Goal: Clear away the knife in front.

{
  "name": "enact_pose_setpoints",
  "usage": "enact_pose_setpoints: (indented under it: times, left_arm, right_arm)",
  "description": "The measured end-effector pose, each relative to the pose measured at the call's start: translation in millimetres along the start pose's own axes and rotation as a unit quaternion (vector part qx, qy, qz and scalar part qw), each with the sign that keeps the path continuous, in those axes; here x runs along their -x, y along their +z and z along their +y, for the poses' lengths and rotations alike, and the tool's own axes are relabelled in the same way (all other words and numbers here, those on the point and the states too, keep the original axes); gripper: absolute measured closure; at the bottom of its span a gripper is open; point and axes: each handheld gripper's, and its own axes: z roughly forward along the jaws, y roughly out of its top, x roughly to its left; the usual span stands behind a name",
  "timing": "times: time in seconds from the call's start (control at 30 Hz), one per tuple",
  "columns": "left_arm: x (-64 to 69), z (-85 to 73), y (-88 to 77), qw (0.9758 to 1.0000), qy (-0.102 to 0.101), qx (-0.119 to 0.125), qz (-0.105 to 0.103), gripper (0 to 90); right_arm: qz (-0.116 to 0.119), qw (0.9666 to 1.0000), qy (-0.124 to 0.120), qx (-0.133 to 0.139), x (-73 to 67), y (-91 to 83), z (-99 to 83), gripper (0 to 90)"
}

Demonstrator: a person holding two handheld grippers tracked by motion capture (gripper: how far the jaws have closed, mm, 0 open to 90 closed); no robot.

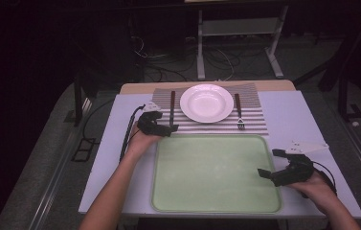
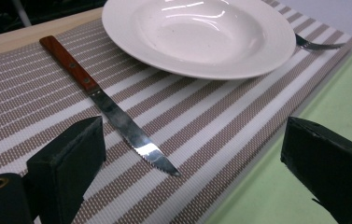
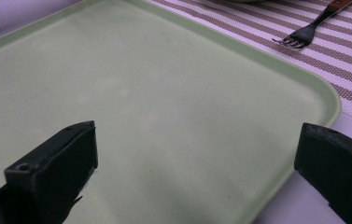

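dark floor and tangled cables lie beyond the far edge of a pale table (image 1: 283, 115), where a striped placemat (image 1: 254, 122) sits at the middle of that far side. on the mat a white plate (image 1: 207, 102) stands at the centre, with a wooden-handled knife (image 1: 172, 109) lying just beside it toward the table's left edge and a fork (image 1: 239, 114) just beside it toward the right edge, both apart from the plate's rim in the high view. a green tray (image 1: 216, 173) fills the near middle of the table, its far rim running along the mat's near edge.

the left gripper (image 1: 164, 125) hovers at the mat's near left corner, over the knife's blade end. in the left gripper view its jaws stand wide, with the serrated blade tip (image 2: 162, 164) lying on the mat between them and neither pad touching it; the knife's handle (image 2: 68, 63) points away toward the table's far edge.

the right gripper (image 1: 271, 163) sits by the tray's right rim, near the table's right edge, its jaws spread wide over the tray's bare surface (image 3: 164, 116) with nothing between them.
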Motion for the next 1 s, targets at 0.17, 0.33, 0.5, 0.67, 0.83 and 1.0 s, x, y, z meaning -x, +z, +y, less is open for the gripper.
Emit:
enact_pose_setpoints:
  times: [0.17, 0.33, 0.5, 0.67, 0.83, 1.0]
  left_arm:
    - [-4.8, 3.6, 4.6, 1.0, -0.003, 0.002, 0.001, 10.1]
    - [-9.9, 7.3, 10.8, 1.0, 0.002, -0.004, 0.006, 16.3]
    - [-15.5, 11.8, 17.1, 0.9998, 0.002, -0.006, 0.017, 21.4]
    - [-20.8, 17.6, 26.0, 0.9995, 0.012, -0.017, 0.022, 39.6]
    - [-23.9, 18.2, 34.3, 0.9994, 0.011, -0.022, 0.026, 54.4]
    - [-25.7, 21.0, 44.7, 0.9985, 0.021, -0.038, 0.034, 72.1]
  right_arm:
    - [0.0, 1.0, 0.001, 0.0, -0.2, -0.1, -0.3, 0.0]
    - [-0.001, 1.0, 0.003, 0.0, 0.4, 0.6, -0.4, 0.0]
    - [0.0, 1.0, 0.001, -0.002, 0.3, 1.1, -0.5, 0.0]
    - [0.0, 1.0, 0.003, 0.001, 0.9, 0.4, -0.6, 0.0]
    - [0.0, 1.0, 0.004, 0.0, 1.4, 0.2, -0.7, 0.0]
    - [0.001, 1.0, 0.005, 0.001, 2.0, 0.2, -1.2, 0.0]
